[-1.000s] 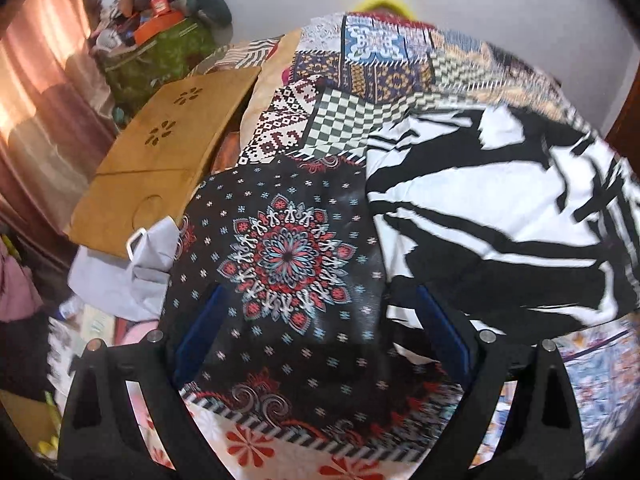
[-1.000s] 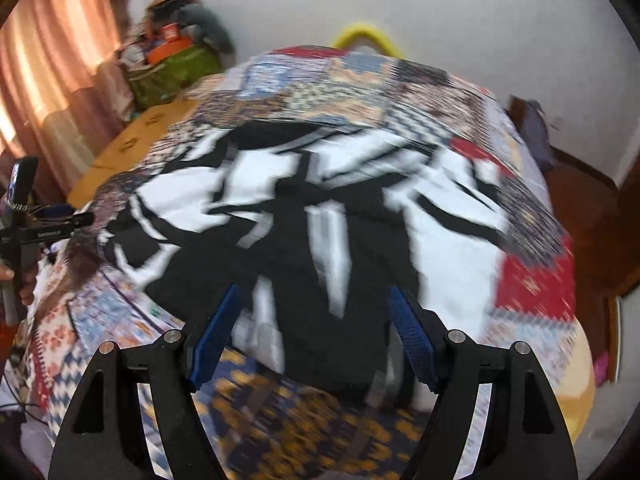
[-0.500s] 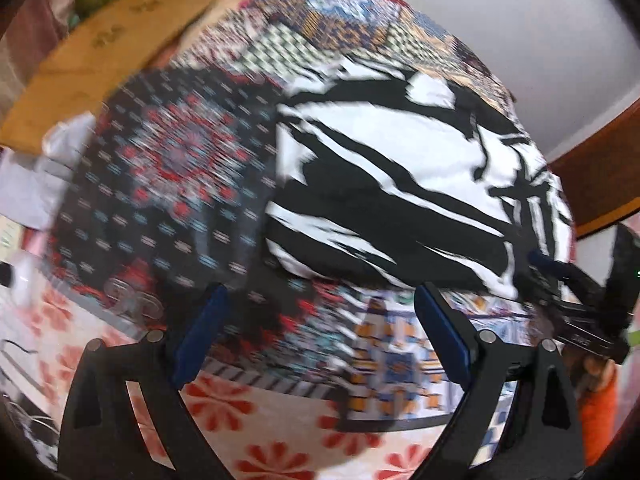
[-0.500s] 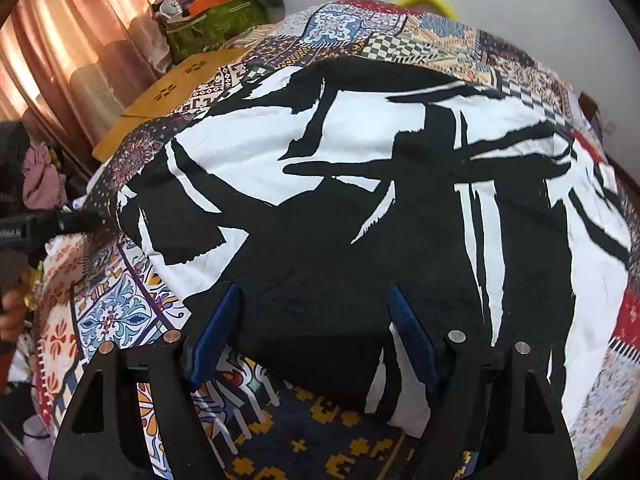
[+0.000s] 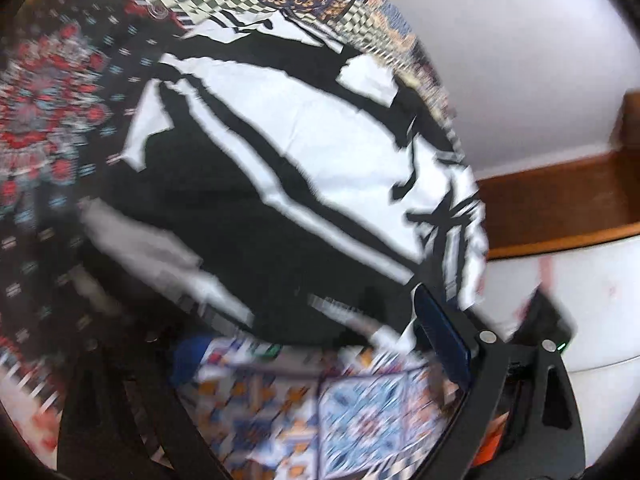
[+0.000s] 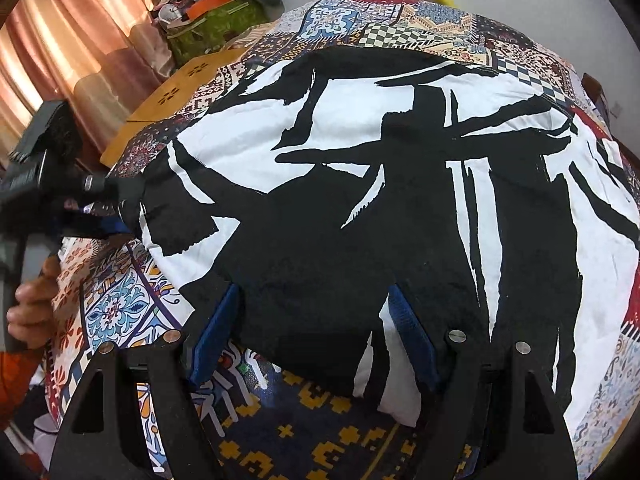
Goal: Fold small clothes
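Note:
A black-and-white patterned garment lies spread flat on a patchwork bedspread; it also fills the blurred left wrist view. My right gripper is open, its blue-padded fingers straddling the garment's near hem. My left gripper is open at the garment's near-left corner; in the right wrist view it reaches that corner from the left, held by a hand. Whether it touches the cloth I cannot tell.
A wooden board lies off the bed's far left, beside pink curtains and a cluttered green bag. A wooden ledge and white wall are right of the bed.
My left gripper has swung right from the mandala patch to the garment's corner. My right gripper has closed in on the near hem and dropped lower.

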